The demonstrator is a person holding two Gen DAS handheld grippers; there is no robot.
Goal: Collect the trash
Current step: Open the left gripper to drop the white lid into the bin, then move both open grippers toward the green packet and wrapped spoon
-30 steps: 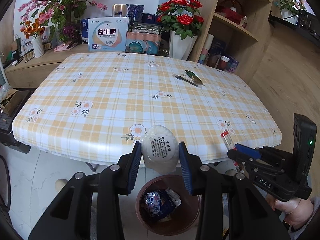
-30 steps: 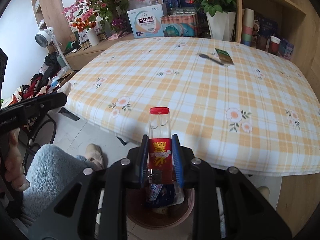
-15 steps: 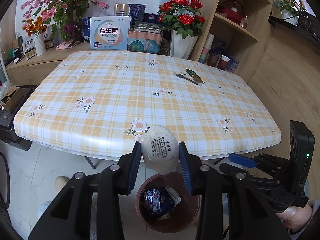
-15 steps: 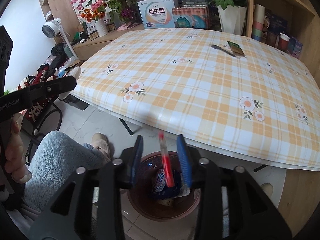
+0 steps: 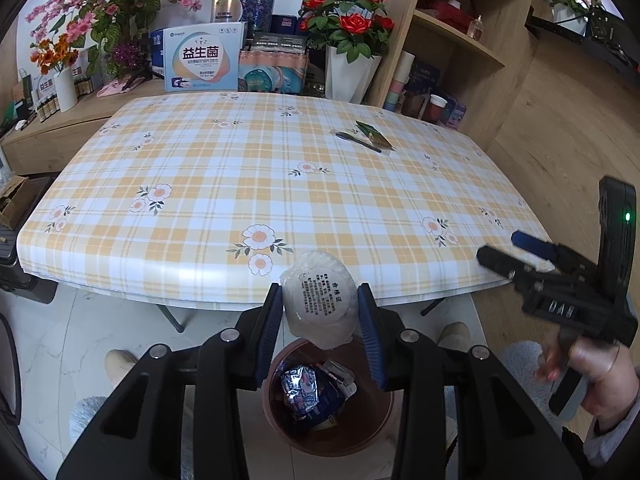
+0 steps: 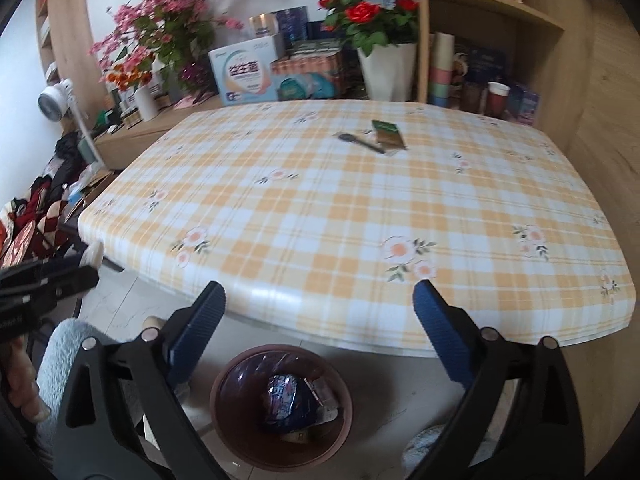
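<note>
My left gripper (image 5: 320,310) is shut on a crumpled white plastic wrapper (image 5: 320,300) with a printed round label, held above the brown trash bin (image 5: 360,432) on the floor by the table's near edge. Wrappers (image 5: 304,390) lie inside that bin. My right gripper (image 6: 316,308) hangs over the same bin (image 6: 236,432) with its jaws opening wide and nothing between them. In the left wrist view the right gripper (image 5: 508,252) shows at the right, held by a hand (image 5: 600,384). A green packet (image 6: 388,134) and a dark pen (image 6: 360,142) lie far on the table.
The table (image 5: 240,184) has a yellow plaid flowered cloth. Behind it stand flower pots (image 5: 348,72), boxes (image 5: 204,58) and a wooden shelf (image 5: 460,40). A person's fuzzy blue sleeve (image 6: 60,356) and slippered feet (image 5: 452,334) are near the bin.
The right gripper's jaws opened wide and the red-labelled tube they held dropped down toward the bin. That gripper then rose a little. The left gripper kept still with its wrapper.
</note>
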